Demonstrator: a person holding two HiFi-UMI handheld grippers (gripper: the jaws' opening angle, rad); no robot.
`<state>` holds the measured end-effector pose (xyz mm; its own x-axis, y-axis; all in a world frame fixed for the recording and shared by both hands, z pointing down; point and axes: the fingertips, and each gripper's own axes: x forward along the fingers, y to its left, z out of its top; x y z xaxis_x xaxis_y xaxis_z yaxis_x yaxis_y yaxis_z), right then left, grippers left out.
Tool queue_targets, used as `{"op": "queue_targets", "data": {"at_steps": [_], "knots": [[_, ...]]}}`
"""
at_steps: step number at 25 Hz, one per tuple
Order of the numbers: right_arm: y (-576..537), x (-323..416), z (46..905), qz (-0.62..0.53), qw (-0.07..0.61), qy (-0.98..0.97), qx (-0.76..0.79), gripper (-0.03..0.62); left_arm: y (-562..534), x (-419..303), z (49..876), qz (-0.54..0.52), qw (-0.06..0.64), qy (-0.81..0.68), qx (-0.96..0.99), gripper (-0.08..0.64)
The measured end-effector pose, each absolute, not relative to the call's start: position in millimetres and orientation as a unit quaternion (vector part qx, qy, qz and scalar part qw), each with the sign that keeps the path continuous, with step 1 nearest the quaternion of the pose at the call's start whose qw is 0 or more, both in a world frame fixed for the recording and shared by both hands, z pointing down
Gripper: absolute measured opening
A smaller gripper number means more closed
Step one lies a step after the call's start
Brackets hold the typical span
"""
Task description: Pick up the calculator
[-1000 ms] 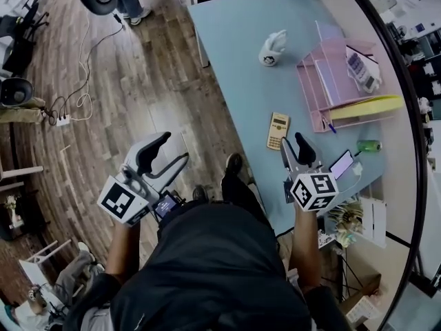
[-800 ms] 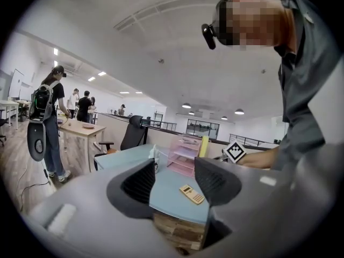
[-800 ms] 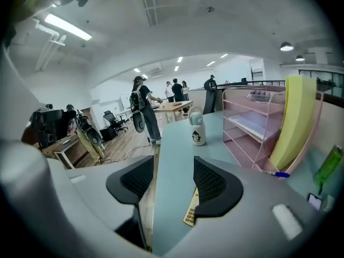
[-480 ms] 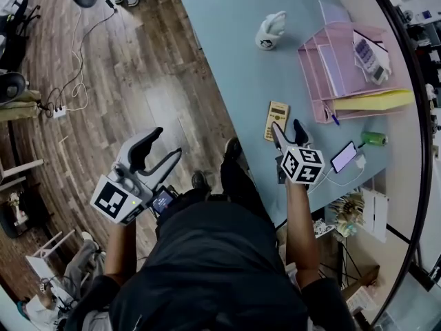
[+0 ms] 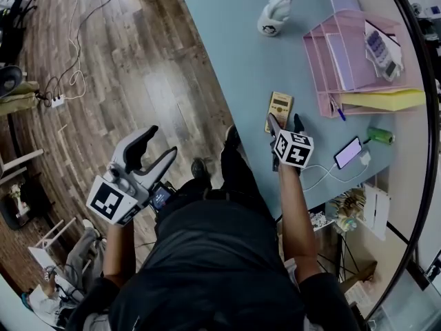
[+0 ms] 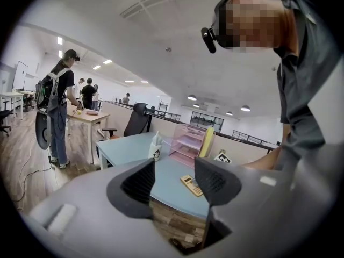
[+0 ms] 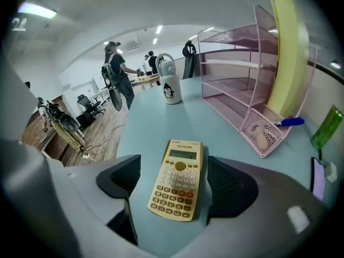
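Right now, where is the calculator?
In the head view the calculator lies flat on the blue table, left of the pink rack, between the right gripper's jaws, which have just been opening.

A dark grey short-sleeved shirt [image 5: 213,261] is worn, with dark trousers [image 5: 238,181] and dark shoes [image 5: 232,138]; a small black camera [image 6: 208,36] is fitted at the head. The left claw [image 5: 164,143] is moulded in pale grey, its two fingers [image 5: 148,147] lined with black ribbed pads [image 6: 141,183]. Behind the fingers a white cube [image 5: 110,200] printed with black square markers is mounted, a small dark screen [image 5: 162,197] beside it.
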<state>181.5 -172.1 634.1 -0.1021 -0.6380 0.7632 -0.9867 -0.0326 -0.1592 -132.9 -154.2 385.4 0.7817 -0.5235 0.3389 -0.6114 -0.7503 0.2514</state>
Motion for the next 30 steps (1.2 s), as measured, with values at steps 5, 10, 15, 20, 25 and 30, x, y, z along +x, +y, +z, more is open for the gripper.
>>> {"op": "queue_targets", "data": {"at_steps": [5, 10, 15, 20, 25, 30], "knots": [[-171.4, 182.8, 664.4, 0.363, 0.275, -0.637, 0.622, 0.370, -152.9, -134.8, 394.3, 0.132, 0.187, -0.316, 0.921, 0.273], [-176.1, 181.8, 680.1, 0.362, 0.291, -0.623, 0.630, 0.399, -150.8, -136.7, 403.3, 0.138, 0.195, -0.322, 0.916, 0.273], [-178.2, 178.6, 690.9, 0.371, 0.294, -0.611, 0.634, 0.400, -148.8, -135.6, 408.6, 0.136, 0.203, -0.324, 0.914, 0.273], [-178.7, 181.5, 696.3, 0.368, 0.300, -0.601, 0.643, 0.399, -147.3, -137.0, 412.9, 0.138, 0.209, -0.326, 0.912, 0.273], [-178.2, 181.1, 696.0, 0.364, 0.300, -0.599, 0.647, 0.397, -152.4, -136.9, 403.6, 0.100, 0.192, -0.328, 0.920, 0.273], [-178.1, 180.4, 696.1, 0.359, 0.297, -0.599, 0.651, 0.393, -151.6, -139.2, 402.4, 0.097, 0.191, -0.328, 0.920, 0.273]]}}
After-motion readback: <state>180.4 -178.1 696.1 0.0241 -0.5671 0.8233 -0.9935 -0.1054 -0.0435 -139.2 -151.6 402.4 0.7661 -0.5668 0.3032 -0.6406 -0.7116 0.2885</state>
